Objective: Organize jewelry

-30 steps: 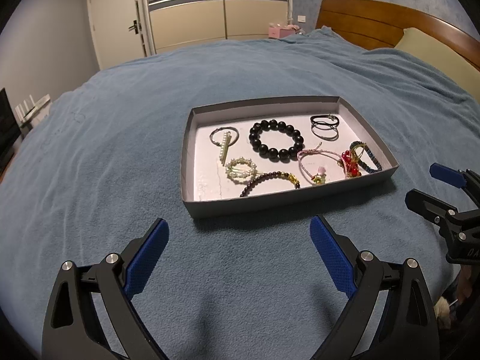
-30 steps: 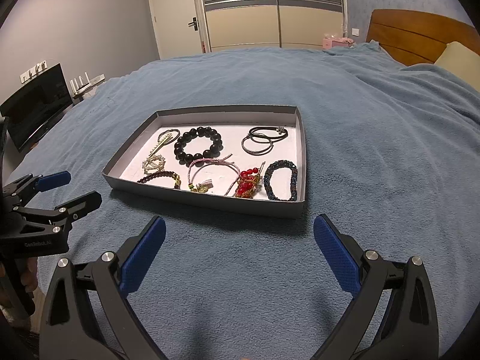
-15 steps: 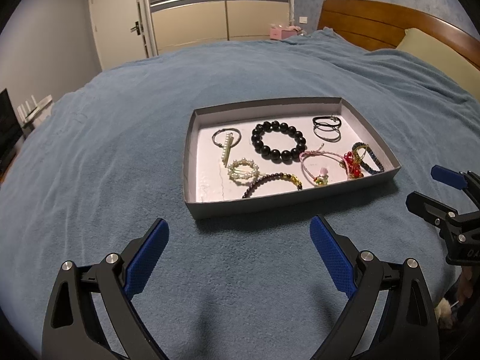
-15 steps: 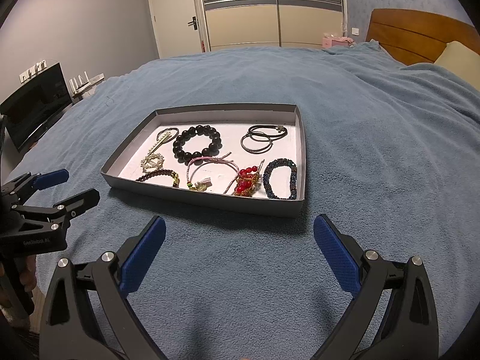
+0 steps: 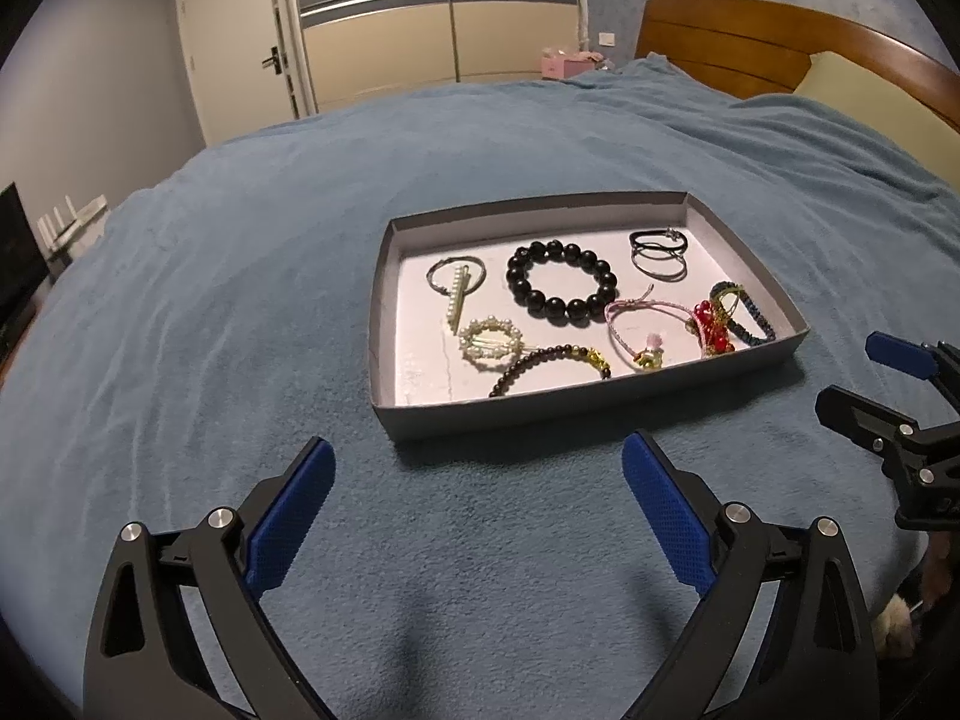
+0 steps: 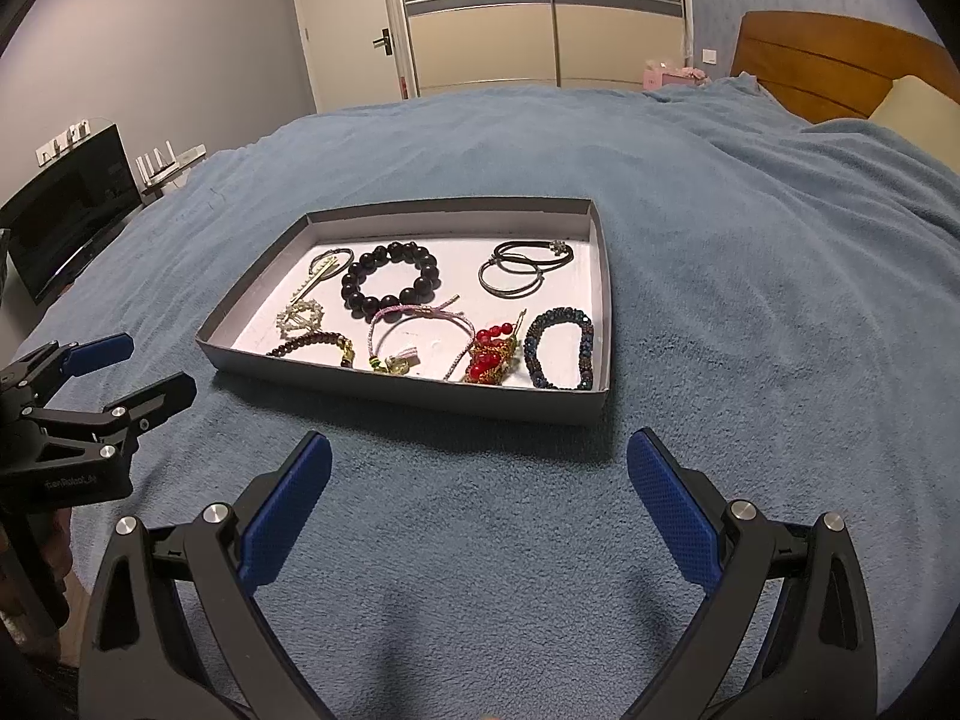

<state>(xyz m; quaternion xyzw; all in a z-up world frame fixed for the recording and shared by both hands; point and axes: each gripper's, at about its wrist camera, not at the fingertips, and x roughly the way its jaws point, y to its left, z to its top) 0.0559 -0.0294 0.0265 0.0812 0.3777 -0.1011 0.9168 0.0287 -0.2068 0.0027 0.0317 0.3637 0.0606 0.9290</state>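
A shallow grey tray lies on the blue blanket and holds several pieces of jewelry. Inside are a black bead bracelet, black hair ties, a pink cord bracelet, a red bead piece, a dark blue beaded bracelet, a pearl ring clip and a pearl hair clip. My left gripper hovers open in front of the tray's near wall. My right gripper is open too, short of the tray's near right corner.
A wooden headboard and a cream pillow lie at the far right. A wardrobe and a door stand beyond the bed. A dark screen sits left of the bed. Open blanket surrounds the tray.
Both grippers have drawn back slightly from the tray, which looks a little smaller and farther. The jaws stay open and the jewelry has not moved.
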